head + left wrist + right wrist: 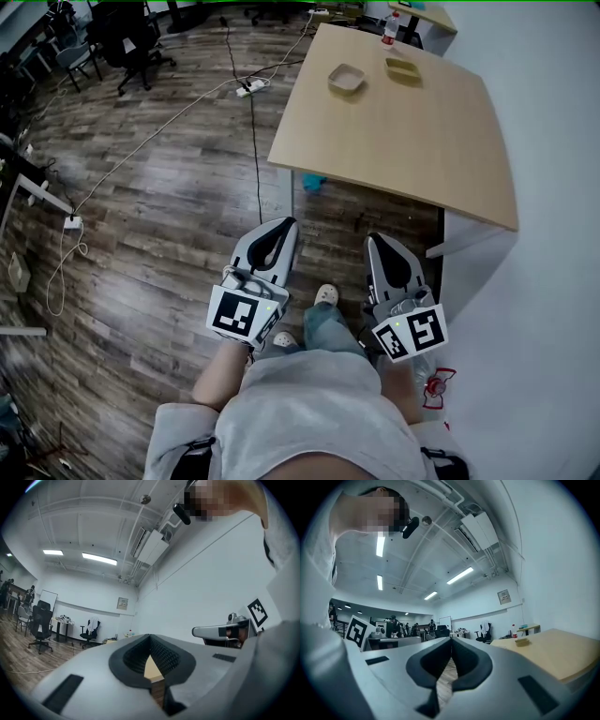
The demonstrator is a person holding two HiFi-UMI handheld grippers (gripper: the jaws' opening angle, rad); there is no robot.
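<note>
1. I see a wood floor across most of the head view, with cables trailing over it.
2. A pale table stands ahead of both grippers, against the right wall. Its near edge is closer to the right one, and neither touches it.
3. Black chairs sit far off at the upper left.
4. My left gripper is held low in front of the person, pointing forward. In its own view the jaws are closed tip to tip, with nothing between them.
5. My right gripper hangs beside it, apart from it. Its jaws are also closed together and empty.
6. A tan bowl and a small tray lie near each other at the table's far end.
7. A shoe shows between the grippers.
</note>
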